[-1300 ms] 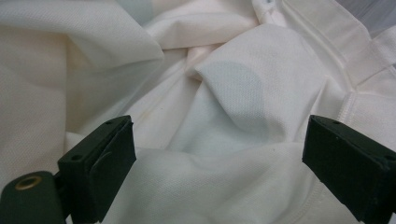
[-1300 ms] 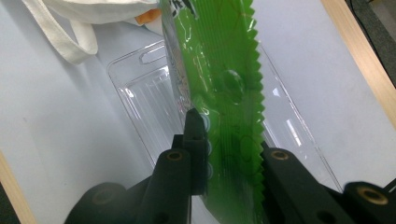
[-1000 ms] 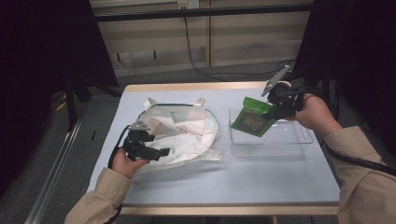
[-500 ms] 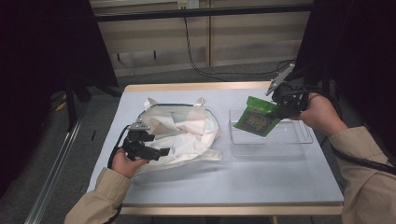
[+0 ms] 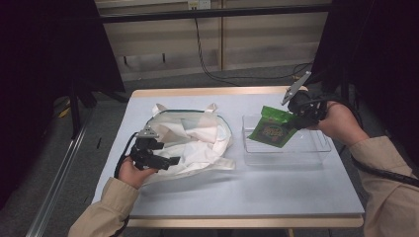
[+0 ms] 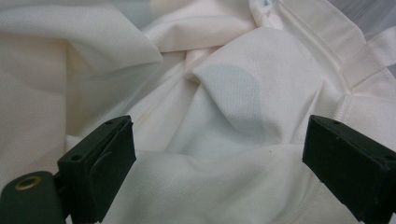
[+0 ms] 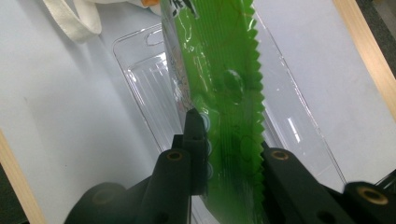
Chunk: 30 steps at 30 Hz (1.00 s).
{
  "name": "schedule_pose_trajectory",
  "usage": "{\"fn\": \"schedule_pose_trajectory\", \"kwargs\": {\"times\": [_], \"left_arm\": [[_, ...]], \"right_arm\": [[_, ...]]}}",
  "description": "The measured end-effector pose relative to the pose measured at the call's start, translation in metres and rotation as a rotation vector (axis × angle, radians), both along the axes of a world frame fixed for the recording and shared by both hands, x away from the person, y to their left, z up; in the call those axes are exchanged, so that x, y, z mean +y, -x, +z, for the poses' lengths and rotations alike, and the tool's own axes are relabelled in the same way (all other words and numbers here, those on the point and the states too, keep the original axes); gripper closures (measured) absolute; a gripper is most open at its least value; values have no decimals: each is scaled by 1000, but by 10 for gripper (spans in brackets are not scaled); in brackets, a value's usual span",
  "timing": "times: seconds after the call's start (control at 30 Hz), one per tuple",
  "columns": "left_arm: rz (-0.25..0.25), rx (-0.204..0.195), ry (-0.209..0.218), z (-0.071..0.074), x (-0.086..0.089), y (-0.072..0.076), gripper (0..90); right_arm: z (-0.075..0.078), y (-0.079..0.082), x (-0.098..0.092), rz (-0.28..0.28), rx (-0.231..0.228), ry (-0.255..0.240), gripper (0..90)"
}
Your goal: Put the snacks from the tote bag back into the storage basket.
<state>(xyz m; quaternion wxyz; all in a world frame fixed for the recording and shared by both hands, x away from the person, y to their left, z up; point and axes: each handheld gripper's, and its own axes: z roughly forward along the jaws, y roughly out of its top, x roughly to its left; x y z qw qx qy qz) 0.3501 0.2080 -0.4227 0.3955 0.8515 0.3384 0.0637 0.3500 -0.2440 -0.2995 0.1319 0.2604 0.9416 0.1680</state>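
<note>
A green snack packet (image 5: 271, 129) hangs tilted over the clear plastic tray (image 5: 316, 148) at the right of the table. My right gripper (image 5: 298, 117) is shut on its upper right edge. In the right gripper view the jaws pinch the packet's (image 7: 224, 84) serrated seam, my right gripper (image 7: 229, 158) above the tray (image 7: 140, 79). A white cloth bag (image 5: 197, 140) lies crumpled at centre left. My left gripper (image 5: 170, 160) rests at its near left edge, open. In the left gripper view the fingers (image 6: 100, 168) stand wide apart over the folded cloth (image 6: 224, 93), nothing pinched between them.
The pale blue tabletop (image 5: 257, 192) has a wooden rim. The bag's strap handles (image 5: 160, 108) point toward the far edge. A metal rail (image 5: 59, 182) runs along the floor at left, and dark curtains stand on both sides.
</note>
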Motion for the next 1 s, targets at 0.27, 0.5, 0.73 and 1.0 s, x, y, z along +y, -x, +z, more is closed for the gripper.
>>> {"fn": "schedule_pose_trajectory", "kwargs": {"times": [0.27,0.5,0.73,1.0], "left_arm": [[-2,-1,5,0,0,0,92],[-2,0,3,0,-1,0,92],[0,-1,3,0,0,0,92],[-3,-7,5,-1,0,-1,91]], "right_arm": [[-3,1,4,6,10,4,788],[-6,0,6,13,10,12,788],[-10,-7,10,15,12,20,788],[-14,-16,10,9,16,26,787]]}}
